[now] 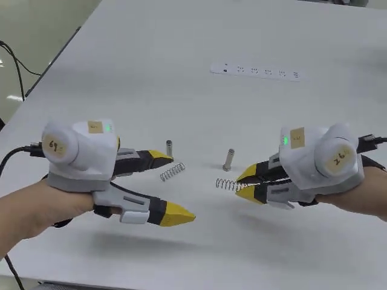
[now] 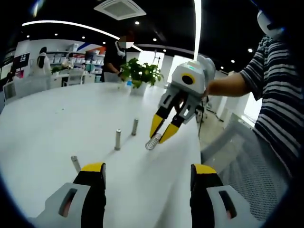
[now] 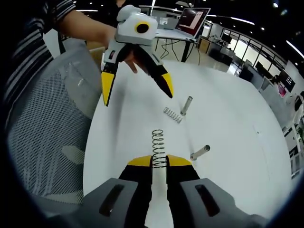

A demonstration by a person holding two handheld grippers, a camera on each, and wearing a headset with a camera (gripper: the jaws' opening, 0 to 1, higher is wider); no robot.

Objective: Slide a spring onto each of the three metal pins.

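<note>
While the right hand-held gripper is pinching one end of the held spring between its pressed-together yellow tips, the rest of the coil is sticking out free ahead of them. It is hanging low over the table; whether it is touching the surface I cannot tell. The left hand-held gripper is hovering with its jaws spread wide and is carrying nothing. A loose spring is lying on its side on the table near those spread tips. In the left gripper view three metal pins are standing in a row, none of them wearing a spring, and the nearest pin is standing just beyond the held spring's free end. A power strip is lying well apart at the far side.

Both springs are looking light, thin-wired and very springy, so I am judging that a squeeze across the middle is risking a bent coil or one that shoots away. Holding by the last few turns, as the right hand-held gripper is doing, is leaving the open bore free to go over a pin's top. Round wire is probably sitting slippery between hard tips, so the coil may be swivelling as it meets the pin. Since the pins are looking small and free-standing, a sideways push is likely tipping one over.
</note>
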